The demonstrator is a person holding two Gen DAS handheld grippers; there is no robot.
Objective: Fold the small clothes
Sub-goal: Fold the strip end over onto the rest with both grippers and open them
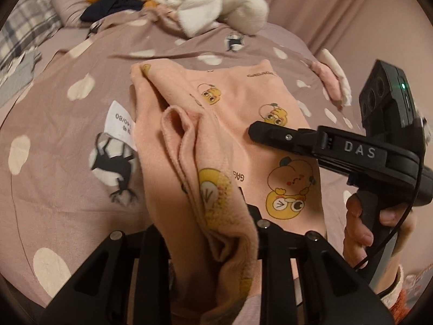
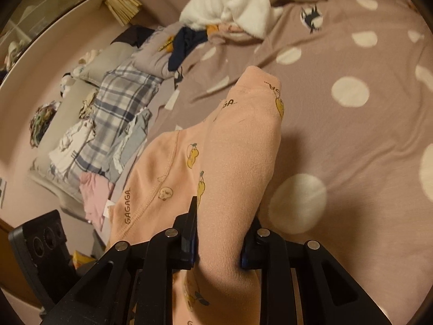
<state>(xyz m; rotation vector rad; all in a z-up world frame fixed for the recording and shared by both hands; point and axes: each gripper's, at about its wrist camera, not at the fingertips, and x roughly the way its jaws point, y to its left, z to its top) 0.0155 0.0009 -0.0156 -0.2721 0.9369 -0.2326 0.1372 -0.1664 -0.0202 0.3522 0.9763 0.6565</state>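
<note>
A peach garment (image 1: 238, 124) printed with yellow cartoon figures lies on the dotted mauve bedspread (image 1: 62, 124). A white size tag (image 1: 119, 122) sticks out at its left edge. My left gripper (image 1: 208, 233) is shut on a bunched fold of the garment at its near edge. My right gripper (image 1: 259, 132) reaches in from the right over the garment. In the right wrist view my right gripper (image 2: 219, 233) is shut on a raised fold of the same garment (image 2: 238, 146) and holds it above the bedspread (image 2: 351, 140).
A white fluffy garment (image 1: 205, 2) and a dark navy one (image 1: 113, 5) lie at the far end of the bed. A plaid cloth (image 2: 119, 113) and a pink item (image 2: 94, 197) lie to the left. A small pink and white piece (image 1: 333, 81) lies at the right.
</note>
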